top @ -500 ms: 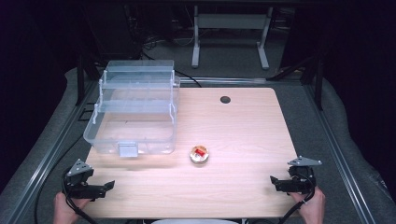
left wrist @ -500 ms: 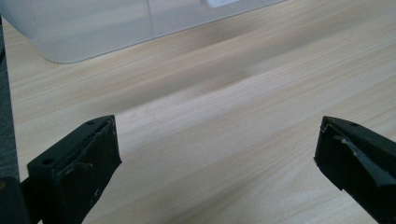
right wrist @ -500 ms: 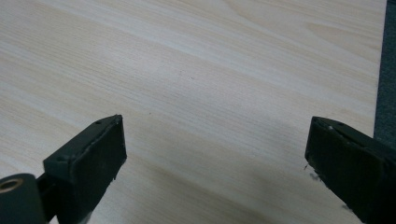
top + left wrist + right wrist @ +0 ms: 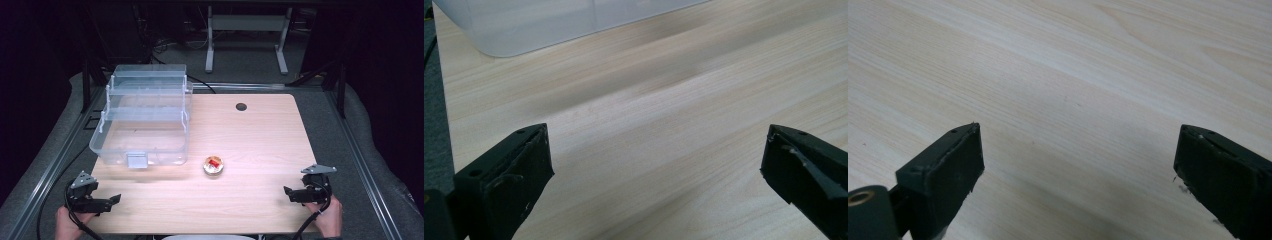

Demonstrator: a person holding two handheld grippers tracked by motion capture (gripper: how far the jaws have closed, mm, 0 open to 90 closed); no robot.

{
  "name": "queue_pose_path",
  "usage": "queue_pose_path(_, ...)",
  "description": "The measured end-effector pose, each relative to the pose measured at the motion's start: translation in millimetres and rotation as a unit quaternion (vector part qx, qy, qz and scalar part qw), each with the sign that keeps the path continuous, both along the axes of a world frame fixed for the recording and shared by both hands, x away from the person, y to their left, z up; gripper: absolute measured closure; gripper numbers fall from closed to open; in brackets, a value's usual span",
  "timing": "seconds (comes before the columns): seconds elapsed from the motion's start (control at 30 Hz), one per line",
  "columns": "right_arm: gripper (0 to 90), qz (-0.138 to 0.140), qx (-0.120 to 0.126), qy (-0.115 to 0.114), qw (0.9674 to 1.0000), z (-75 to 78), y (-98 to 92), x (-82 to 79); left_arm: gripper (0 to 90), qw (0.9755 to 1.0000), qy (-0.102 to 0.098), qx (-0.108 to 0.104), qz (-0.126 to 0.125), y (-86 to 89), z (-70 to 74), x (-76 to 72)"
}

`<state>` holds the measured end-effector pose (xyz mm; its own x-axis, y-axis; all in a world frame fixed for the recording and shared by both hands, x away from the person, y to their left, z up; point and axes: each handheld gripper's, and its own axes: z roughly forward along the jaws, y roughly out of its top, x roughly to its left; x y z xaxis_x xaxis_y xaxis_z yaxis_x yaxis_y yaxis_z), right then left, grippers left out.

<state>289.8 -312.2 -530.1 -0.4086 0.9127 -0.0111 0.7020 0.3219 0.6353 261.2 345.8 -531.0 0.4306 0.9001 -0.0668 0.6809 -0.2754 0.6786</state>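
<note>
Dark floor and black drapes ring your pale wooden worktop (image 4: 260, 130), with a metal stand behind its far edge. Both claws sit at the near edge: your left claw (image 4: 111, 200) by the near left corner, your right claw (image 4: 289, 191) by the near right corner. Each is released, the jaws standing wide with nothing but bare wood between them, as the left gripper view (image 4: 656, 165) and the right gripper view (image 4: 1078, 160) both show.

The thing nearest them is a small round dish (image 4: 213, 166) holding something red, standing a little left of the middle of the worktop, just beside the near right corner of the clear plastic tiered box (image 4: 142, 120). From either claw it lies forward and inward; your right claw points roughly toward it, your left claw points along the near edge. The two are about equally near it, so either could reach it. Being round, the dish gives you no long axis to line up on.

What the red piece is cannot be made out at this size. The box's far tiers blur together through the clear walls, and the left gripper view catches its near corner (image 4: 524, 25) alone, cut off at the top.
</note>
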Motion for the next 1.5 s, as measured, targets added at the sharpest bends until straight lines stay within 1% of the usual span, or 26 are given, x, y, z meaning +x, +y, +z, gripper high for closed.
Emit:
queue_pose_path(0.07,5.0,0.018,0.005,0.002,0.9998,3.1,8.1,6.1,0.2,1.0,0.001,0.001,-0.001,-0.1,-0.1,0.5)
queue_pose_path(0.17,4.8,0.025,-0.004,-0.002,0.9997,6.9,17.9,11.8,0.2,1.0,0.003,0.001,-0.002,-1.5,-0.2,1.3)
queue_pose_path(0.23,4.7,0.035,-0.003,-0.005,0.9994,9.0,24.2,15.9,0.2,0.9999,0.002,0.0,-0.01,-3.9,-0.9,1.1)
queue_pose_path(0.4,4.3,0.059,-0.003,-0.006,0.9983,14.3,41.9,27.2,0.2,0.9999,0.005,0.002,-0.013,-5.3,-2.5,0.9)
queue_pose_path(0.43,4.3,0.059,-0.003,-0.006,0.9983,14.3,41.9,27.2,0.2,0.9999,0.006,0.002,-0.014,-5.0,-2.7,1.0)
queue_pose_path(0.5,4.0,0.076,-0.002,-0.005,0.9971,16.9,53.6,33.7,0.2,0.9999,0.007,0.002,-0.012,-4.8,-2.9,0.8)
queue_pose_path(0.6,3.8,0.084,-0.003,-0.004,0.9965,18.4,61.0,38.0,0.2,0.9999,0.01,0.003,-0.013,-4.8,-3.1,1.0)
queue_pose_path(0.67,3.1,0.095,0.003,-0.002,0.9955,19.3,67.8,42.7,0.2,0.9998,0.013,0.005,-0.012,-4.3,-3.1,0.8)
queue_pose_path(0.7,2.8,0.095,-0.003,0.0,0.9955,20.2,71.8,44.6,0.2,0.9998,0.013,0.006,-0.012,-3.7,-3.0,0.6)
queue_pose_path(0.73,2.8,0.109,0.013,0.001,0.9939,19.6,75.3,47.4,0.2,0.9999,0.013,0.003,-0.01,-3.2,-3.3,0.6)
queue_pose_path(0.77,2.8,0.105,-0.001,0.001,0.9945,20.9,79.8,48.6,0.2,0.9999,0.013,0.003,-0.009,-2.7,-3.3,0.6)
queue_pose_path(0.8,2.7,0.113,-0.001,0.001,0.9936,22.1,88.5,52.4,0.2,0.9999,0.012,0.003,-0.008,-2.5,-3.4,0.5)
queue_pose_path(0.83,2.7,0.113,-0.001,0.001,0.9936,22.1,88.5,52.4,0.2,0.9999,0.012,0.003,-0.008,-2.5,-3.5,0.5)
queue_pose_path(0.9,2.4,0.131,-0.001,0.003,0.9914,22.7,101.7,59.7,0.2,0.9999,0.013,0.001,-0.009,-2.9,-4.1,0.5)
queue_pose_path(0.97,2.3,0.135,-0.002,0.005,0.9909,22.9,106.6,62.0,0.2,0.9999,0.014,0.002,-0.009,-3.4,-4.6,0.8)
queue_pose_path(1.0,2.2,0.144,0.006,0.006,0.9896,22.7,111.2,64.6,0.2,0.9999,0.014,0.001,-0.009,-3.5,-4.7,0.8)
queue_pose_path(1.03,1.5,0.152,0.004,0.007,0.9883,22.7,121.6,69.0,0.2,0.9998,0.015,0.002,-0.01,-3.4,-4.6,1.1)
queue_pose_path(1.1,0.4,0.156,0.003,0.009,0.9877,22.5,126.8,71.2,0.2,0.9999,0.014,0.002,-0.009,-3.4,-4.2,1.4)
queue_pose_path(1.13,0.0,0.164,0.007,0.011,0.9863,21.7,136.6,76.3,0.2,0.9999,0.011,0.001,-0.01,-3.2,-3.7,1.5)
queue_pose_path(1.2,0.0,0.176,0.013,0.014,0.9843,20.9,146.6,80.6,0.1,0.9999,0.01,0.001,-0.009,-3.3,-3.5,1.8)
queue_pose_path(1.3,0.0,0.188,0.011,0.016,0.982,19.2,162.6,85.3,0.1,0.9999,0.011,0.001,-0.009,-3.7,-3.8,2.2)
queue_pose_path(1.33,0.0,0.188,0.011,0.016,0.982,19.2,162.6,85.3,0.1,0.9999,0.011,0.001,-0.01,-3.9,-3.9,2.4)
queue_pose_path(1.37,0.0,0.196,0.019,0.017,0.9802,18.0,167.8,87.1,0.1,0.9999,0.012,0.001,-0.009,-4.3,-4.3,2.5)
queue_pose_path(1.43,0.0,0.2,0.009,0.018,0.9796,16.1,178.8,89.4,0.0,0.9999,0.012,0.003,-0.01,-4.4,-4.4,2.7)
queue_pose_path(1.47,0.0,0.205,0.009,0.024,0.9784,14.3,184.1,90.7,0.0,0.9999,0.012,0.002,-0.01,-4.4,-4.7,2.7)
queue_pose_path(1.5,0.0,0.219,0.019,0.031,0.975,9.3,194.2,94.0,0.0,0.9999,0.011,0.002,-0.009,-4.3,-4.9,2.5)
